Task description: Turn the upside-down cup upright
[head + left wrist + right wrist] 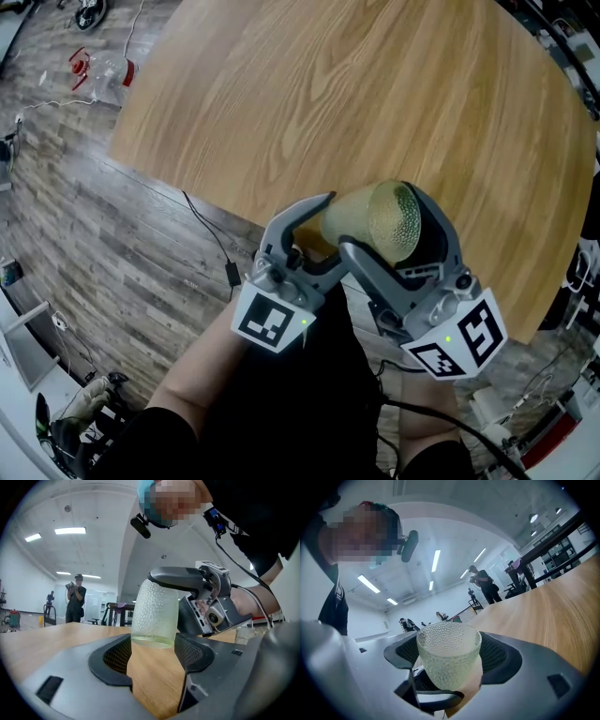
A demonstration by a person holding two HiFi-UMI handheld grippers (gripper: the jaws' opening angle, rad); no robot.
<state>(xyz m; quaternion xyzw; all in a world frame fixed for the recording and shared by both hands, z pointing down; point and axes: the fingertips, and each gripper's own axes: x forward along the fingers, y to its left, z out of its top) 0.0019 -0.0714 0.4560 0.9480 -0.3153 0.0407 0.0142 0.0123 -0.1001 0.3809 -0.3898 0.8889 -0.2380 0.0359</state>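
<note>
Now the cup (364, 217) is off the bench (328, 94), clamped between the pads of the right gripper (450, 645), which press on its two sides. In the right gripper view the open mouth faces the camera and the dimpled wall tapers away from it. In the left gripper view the thick base is the low end and hangs above the wood. The cup looks mostly turned over already. What is left, I judge, is to set it down.

The left gripper (153, 653) has its jaws wide apart. The base of the cup sits just beyond and between their tips, and neither pad touches the glass.

From the head view the cup hangs close to the near edge of the bench, tilted, with its mouth toward the person. To finish well, the right hand should roll until the base is flat to the wood and move further in from the edge before it goes down. It should lower slowly and open only when the base sits all round. A tilted base would let the cup rock or tip when the pads let go. Glass is hard and slick, so the grip should hold firm until the cup touches down. The left gripper should draw back clear of the base, so that the cup does not knock its tips on the way down.
</note>
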